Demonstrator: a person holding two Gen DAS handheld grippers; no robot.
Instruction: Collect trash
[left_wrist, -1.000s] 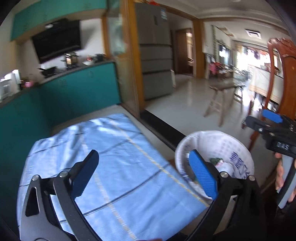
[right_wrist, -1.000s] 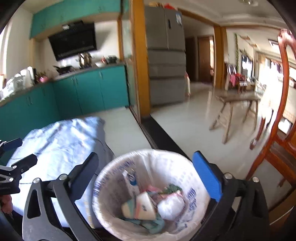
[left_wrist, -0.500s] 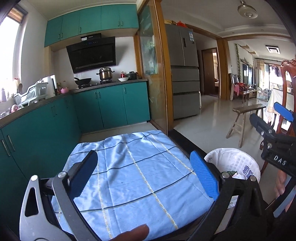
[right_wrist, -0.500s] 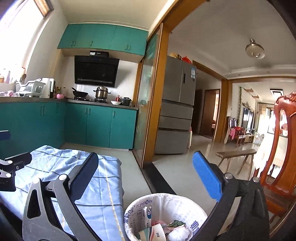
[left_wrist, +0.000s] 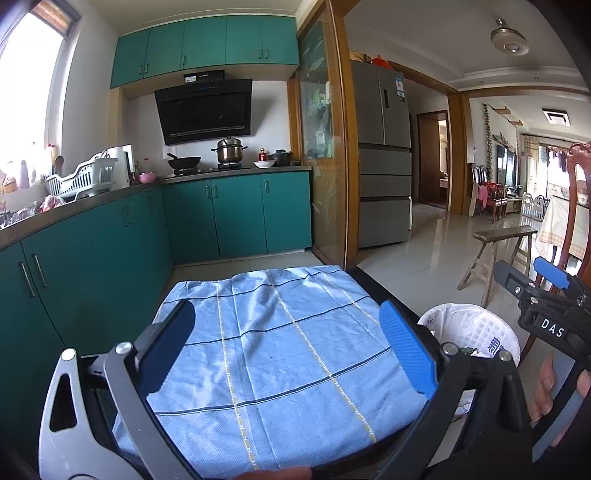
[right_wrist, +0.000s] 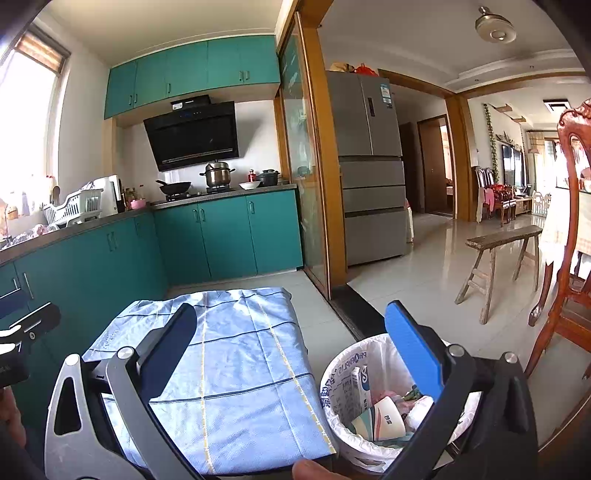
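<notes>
The left gripper (left_wrist: 286, 349) has its fingers spread wide over the blue cloth (left_wrist: 280, 354), holding nothing. The right gripper (right_wrist: 295, 352) is wide too. The trash bin (right_wrist: 343, 373) sits at the lower right, full of cartons and cups.

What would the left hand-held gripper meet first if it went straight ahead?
Probably the blue checked cloth: the open left hand-held gripper points over it, slightly downward. Depth is unclear; level, it might pass above toward the teal cabinets.
</notes>
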